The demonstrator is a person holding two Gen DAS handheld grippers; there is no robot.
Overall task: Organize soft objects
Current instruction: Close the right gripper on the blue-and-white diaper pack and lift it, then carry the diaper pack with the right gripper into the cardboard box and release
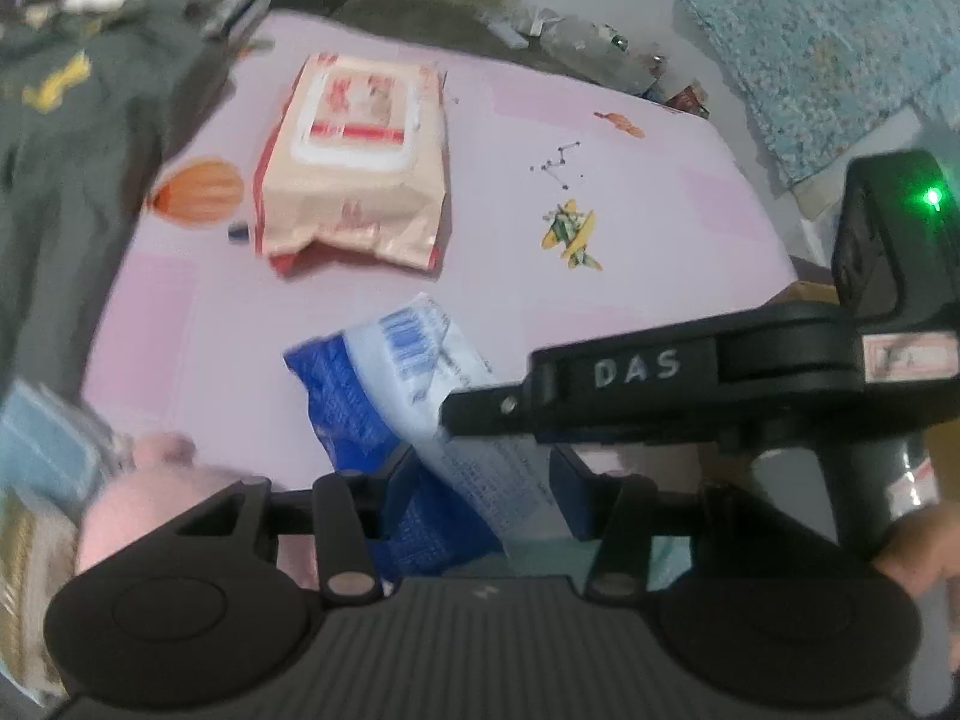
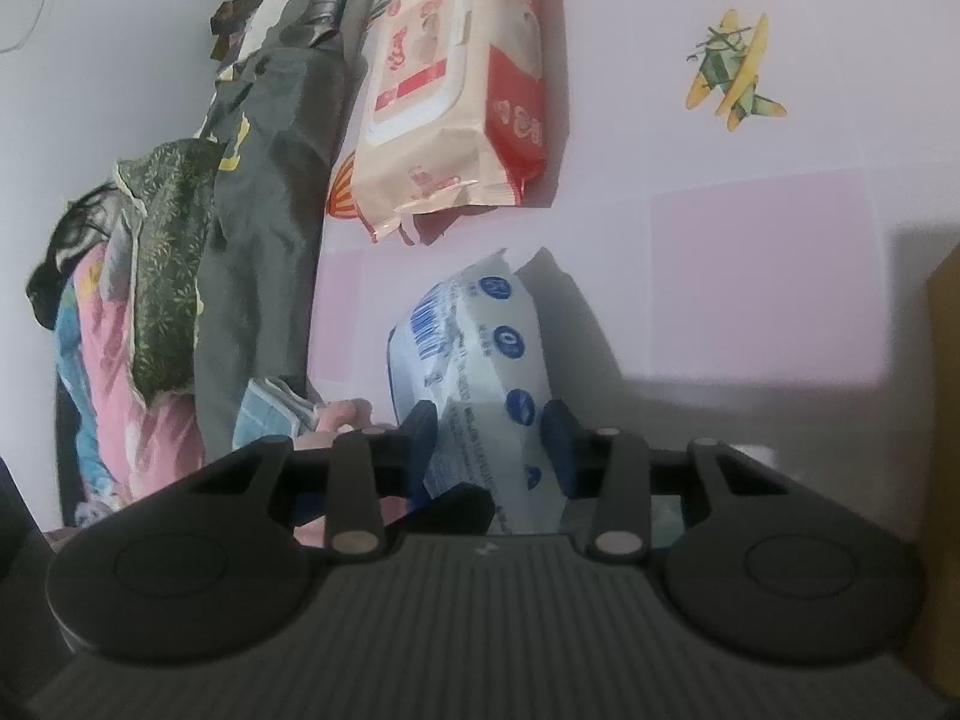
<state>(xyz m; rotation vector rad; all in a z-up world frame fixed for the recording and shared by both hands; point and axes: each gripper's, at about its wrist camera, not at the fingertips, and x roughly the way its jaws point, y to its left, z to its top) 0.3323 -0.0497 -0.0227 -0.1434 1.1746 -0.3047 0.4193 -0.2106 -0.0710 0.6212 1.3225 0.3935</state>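
Observation:
A blue and white wipes pack [image 1: 384,384] is tilted above the pink sheet [image 1: 630,192]. My left gripper [image 1: 489,483] is shut on its near end, with a blue pad on either side. My right gripper [image 1: 480,414] reaches in from the right and lies across the same pack. In the right wrist view the pack [image 2: 474,348] stands upright between the blue pads of my right gripper [image 2: 489,441], which is shut on it. A black finger of the left gripper [image 2: 456,507] shows just below. A peach and red wipes pack [image 1: 354,162] [image 2: 444,96] lies flat farther off.
A grey garment [image 1: 66,138] [image 2: 264,240] and piled clothes [image 2: 120,324] line the left edge of the sheet. A folded blue towel [image 1: 42,450] [image 2: 270,417] and something pink and soft [image 1: 156,492] lie near left. A turquoise rug [image 1: 828,42] covers the floor beyond.

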